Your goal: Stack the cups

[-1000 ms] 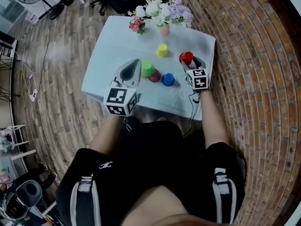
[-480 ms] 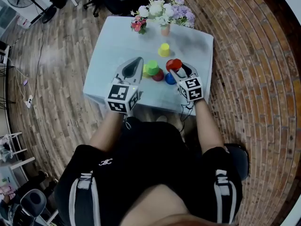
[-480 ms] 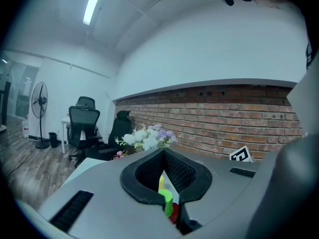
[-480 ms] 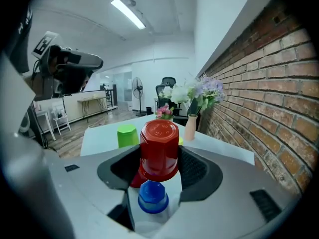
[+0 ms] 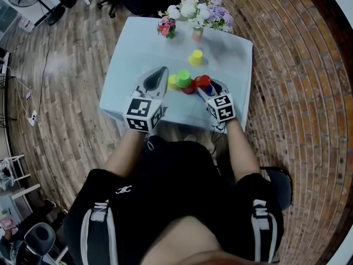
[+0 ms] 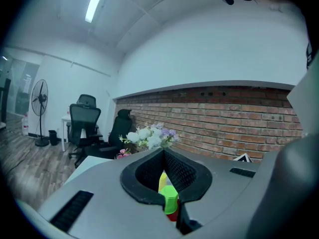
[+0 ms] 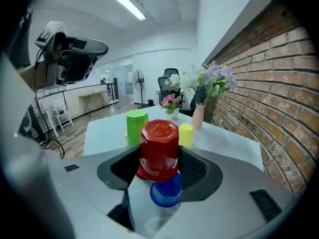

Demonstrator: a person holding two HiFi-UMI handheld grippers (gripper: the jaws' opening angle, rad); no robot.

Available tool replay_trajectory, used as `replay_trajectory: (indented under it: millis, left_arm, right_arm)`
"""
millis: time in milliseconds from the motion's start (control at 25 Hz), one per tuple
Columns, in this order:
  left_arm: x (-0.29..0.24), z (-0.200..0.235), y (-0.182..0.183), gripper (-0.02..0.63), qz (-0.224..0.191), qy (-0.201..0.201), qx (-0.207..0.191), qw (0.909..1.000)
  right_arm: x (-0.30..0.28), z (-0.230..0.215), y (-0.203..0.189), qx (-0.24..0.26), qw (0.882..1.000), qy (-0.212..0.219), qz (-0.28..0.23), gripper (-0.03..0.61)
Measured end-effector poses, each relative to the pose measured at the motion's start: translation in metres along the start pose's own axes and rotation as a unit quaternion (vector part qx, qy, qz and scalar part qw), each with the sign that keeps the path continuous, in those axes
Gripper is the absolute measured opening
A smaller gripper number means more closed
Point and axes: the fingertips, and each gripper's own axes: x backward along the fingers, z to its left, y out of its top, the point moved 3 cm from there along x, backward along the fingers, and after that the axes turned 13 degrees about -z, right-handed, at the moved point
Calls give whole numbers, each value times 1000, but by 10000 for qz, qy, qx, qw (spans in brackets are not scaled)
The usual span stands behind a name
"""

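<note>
Between the jaws of your right gripper (image 7: 160, 156) sits the red eight-sided plastic cup (image 7: 159, 148). It is mouth-down, and the pads pinch its walls from both sides, so the jaws stand half spread around it. Just beneath them, under the red cup's rim, is the rounded blue plastic cup (image 7: 166, 192), also mouth-down. I cannot tell whether the two touch yet.

The step in hand looks like seating red over blue. Centre the red rim over the blue cup's closed top, hold the cup level, and lower it straight. Let go only once it has settled, because a tilted rim would likely catch and push the blue one aside.

Beyond your left-hand jaw stands the green faceted plastic cup (image 7: 136, 127), and beyond the right-hand one the small yellow plastic cup (image 7: 186, 134). Both are near, so avoid swinging sideways.

Your left gripper (image 5: 161, 72) has its jaws pressed together on nothing and points toward the cups.

The red cup is glossy and tapers toward its flat closed base. It flares to a lip at the open end, and the base carries raised markings too small to read.
</note>
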Motion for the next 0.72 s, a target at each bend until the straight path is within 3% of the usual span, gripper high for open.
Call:
replay_trajectory:
  millis: [280, 440, 600, 720]
  left_arm:
    - [2, 2, -2, 2, 0, 23, 34, 10000]
    - [3, 5, 0, 2, -26, 33, 41, 10000]
    - [2, 8, 2, 2, -50, 3, 45, 10000]
    - [-1, 6, 5, 2, -86, -108, 32, 9999]
  right_arm:
    - [-4, 7, -8, -64, 9999, 91, -27, 239]
    - [4, 9, 9, -12, 9996, 102, -255, 301]
    - [21, 0, 54, 4, 9947, -309, -984, 302]
    - [43, -17, 102, -146, 9754, -1054, -1933, 301]
